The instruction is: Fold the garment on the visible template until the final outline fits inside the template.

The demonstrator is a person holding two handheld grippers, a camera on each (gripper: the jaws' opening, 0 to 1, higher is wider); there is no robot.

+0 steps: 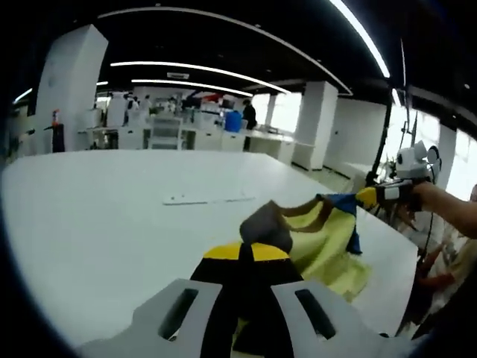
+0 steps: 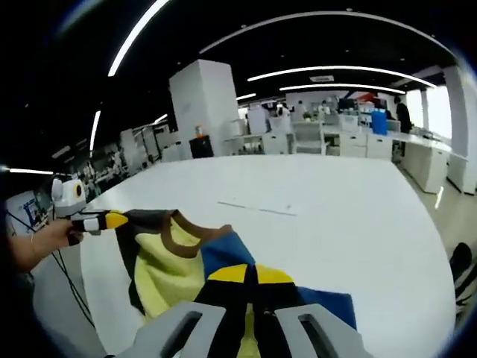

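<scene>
While lifted off the white table [image 1: 97, 224]: garment [image 1: 328, 246] stretched between both grippers.
Left gripper [image 1: 246, 252]: bottom center of left gripper view, jaws pinched tight on garment edge.
Right gripper [image 2: 252, 274]: bottom center of right gripper view, jaws clamped on blue-and-yellow cloth.
Template [image 2: 257, 208]: thin outline mid-table, beyond garment.

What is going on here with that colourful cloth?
A person holds a pair of tongs in each hand, both clamped on a yellow, blue and grey garment. The left tongs and the right tongs stretch it between them above a big white table. No fold is made yet; it hangs spread out.
</scene>
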